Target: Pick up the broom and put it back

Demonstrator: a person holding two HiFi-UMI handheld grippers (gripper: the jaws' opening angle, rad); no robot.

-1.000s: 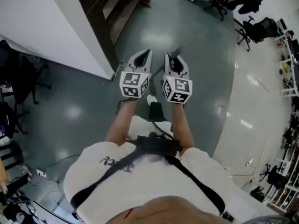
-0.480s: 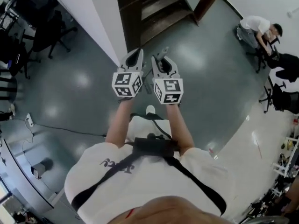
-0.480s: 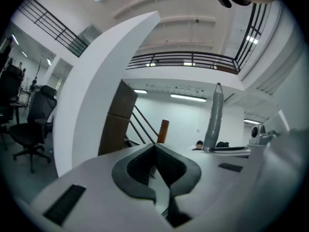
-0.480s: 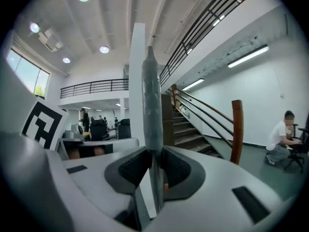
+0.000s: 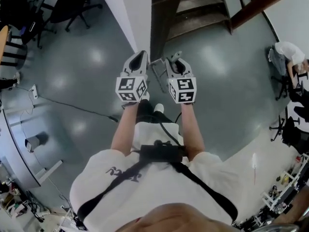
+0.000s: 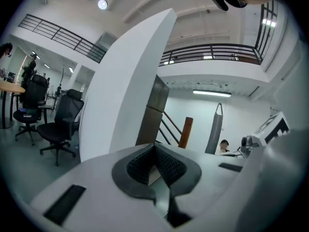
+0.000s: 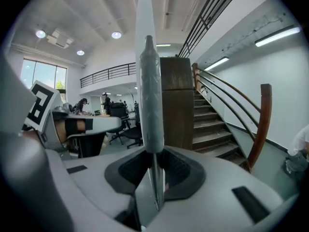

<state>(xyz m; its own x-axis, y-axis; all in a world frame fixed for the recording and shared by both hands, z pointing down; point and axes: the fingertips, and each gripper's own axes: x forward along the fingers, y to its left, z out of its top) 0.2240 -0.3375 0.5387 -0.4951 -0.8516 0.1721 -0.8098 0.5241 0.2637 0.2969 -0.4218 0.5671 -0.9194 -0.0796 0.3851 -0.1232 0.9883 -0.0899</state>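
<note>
My right gripper (image 5: pixel 176 65) is shut on the broom's handle (image 7: pixel 150 95), a grey pole with a thicker grey grip that stands upright between the pads (image 7: pixel 176 170). In the head view only a thin metal stretch of the handle (image 5: pixel 157 75) shows between the two grippers; the broom's head is hidden. My left gripper (image 5: pixel 136 62) is held level beside the right one, a hand's width to its left. Its dark ribbed pads (image 6: pixel 169 164) meet at the tip with nothing between them. Both point toward the foot of the wooden staircase (image 5: pixel 195 11).
A white partition wall (image 5: pixel 130 13) ends just ahead on the left beside a dark wooden post (image 7: pixel 176 103). Office chairs (image 6: pixel 60 122) stand far left. A seated person (image 5: pixel 288 54) is at the right. A cable (image 5: pixel 72 108) runs across the grey floor.
The view has swung round: the staircase and wall end have come from the upper left to straight ahead. Both grippers moved together, side by side, the right still holding the handle.
</note>
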